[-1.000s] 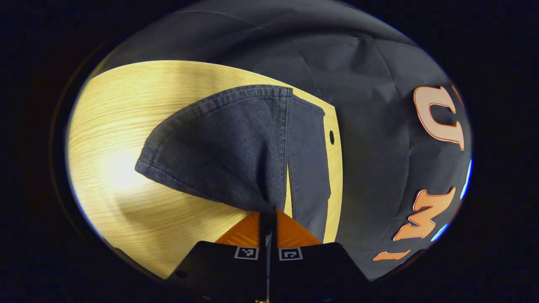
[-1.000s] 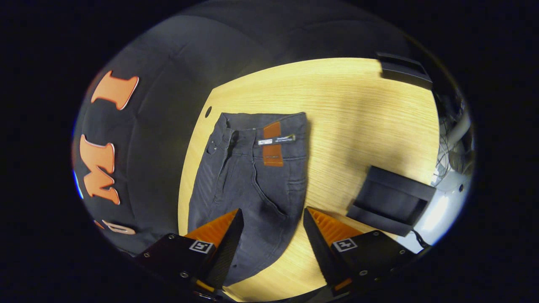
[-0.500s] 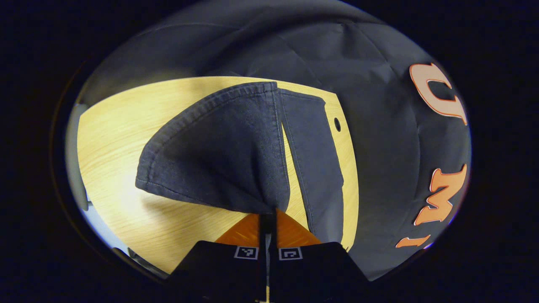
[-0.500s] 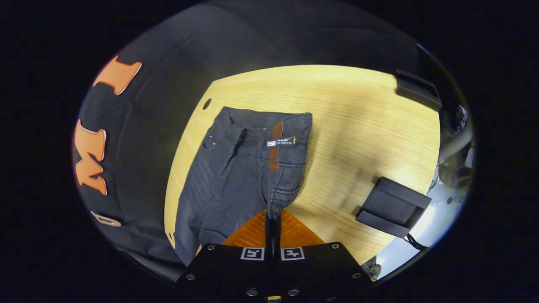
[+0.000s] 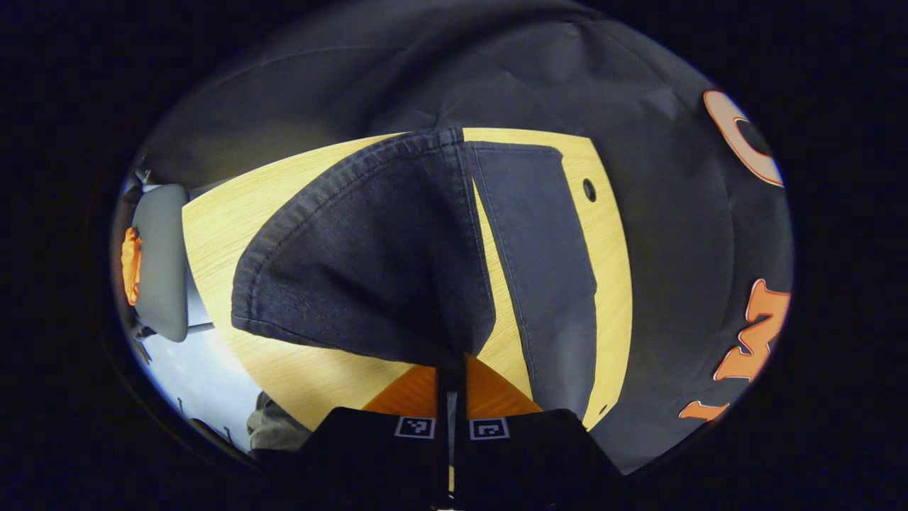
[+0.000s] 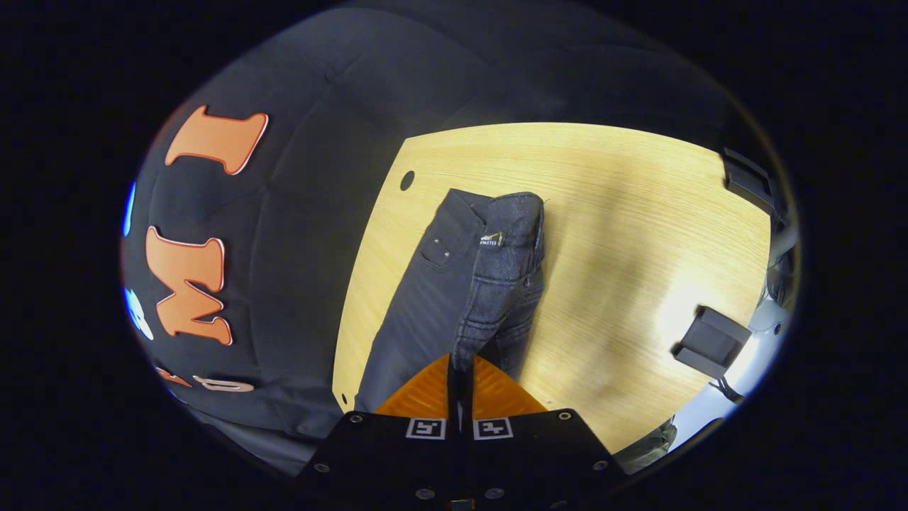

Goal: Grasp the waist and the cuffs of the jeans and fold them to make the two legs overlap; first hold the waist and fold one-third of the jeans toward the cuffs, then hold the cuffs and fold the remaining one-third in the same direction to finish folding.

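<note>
L gripper (image 5: 451,369) clamped on lifted cuff (image 5: 369,262); R gripper (image 6: 460,370) pinching waist (image 6: 505,238). Carry both w/ even height over far leg (image 5: 546,270), seams aligned, on table (image 6: 624,234).

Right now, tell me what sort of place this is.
Most likely a recording booth set up for a garment-folding demonstration, not a home. A black cloth wall hangs close behind a bare wooden table, dark jeans are its only load, and small black boxes with cables sit at the table's edge.

The right gripper (image 6: 457,370), jaws closed, pinches the dark jeans (image 6: 489,284) lifted over the wooden table (image 6: 624,234).
</note>
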### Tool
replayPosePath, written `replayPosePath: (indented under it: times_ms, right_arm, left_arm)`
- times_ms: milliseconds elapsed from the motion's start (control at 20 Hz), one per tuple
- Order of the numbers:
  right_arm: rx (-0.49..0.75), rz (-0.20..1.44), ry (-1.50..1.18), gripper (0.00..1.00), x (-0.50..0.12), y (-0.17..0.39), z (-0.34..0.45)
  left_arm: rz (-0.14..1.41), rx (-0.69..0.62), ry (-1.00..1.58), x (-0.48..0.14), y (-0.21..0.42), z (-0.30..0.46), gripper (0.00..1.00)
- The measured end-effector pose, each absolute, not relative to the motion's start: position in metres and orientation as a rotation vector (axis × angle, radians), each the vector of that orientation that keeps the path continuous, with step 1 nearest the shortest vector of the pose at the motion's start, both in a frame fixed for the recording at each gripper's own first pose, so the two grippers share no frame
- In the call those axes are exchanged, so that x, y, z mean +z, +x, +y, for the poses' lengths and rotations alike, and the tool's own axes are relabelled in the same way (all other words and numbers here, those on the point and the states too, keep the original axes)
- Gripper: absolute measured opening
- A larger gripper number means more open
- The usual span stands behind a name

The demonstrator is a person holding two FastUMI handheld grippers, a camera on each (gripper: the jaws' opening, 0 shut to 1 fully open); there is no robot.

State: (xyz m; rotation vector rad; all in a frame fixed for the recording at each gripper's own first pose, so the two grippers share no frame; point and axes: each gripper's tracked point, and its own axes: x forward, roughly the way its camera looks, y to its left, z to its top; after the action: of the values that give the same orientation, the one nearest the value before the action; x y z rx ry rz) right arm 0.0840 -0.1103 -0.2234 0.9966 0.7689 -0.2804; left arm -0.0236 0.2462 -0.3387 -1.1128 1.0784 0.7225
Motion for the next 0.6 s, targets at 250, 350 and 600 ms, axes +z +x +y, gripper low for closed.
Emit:
replayPosePath:
  times_ms: [250,350,600]
  right_arm:
    - [-0.284,0.792,1.01,0.0,-0.21,0.134,-0.097]
    - [-0.279,0.814,1.019,0.0,-0.212,0.163,-0.094]
    - [-0.298,0.875,1.013,0.0,-0.234,0.237,-0.086]
  left_arm:
    - [1.231,0.824,-1.117,-0.331,0.013,0.253,0.03]
    - [1.284,0.829,-1.064,-0.34,0.043,0.265,0.03]
    - [1.378,0.855,-1.038,-0.371,0.115,0.276,0.03]
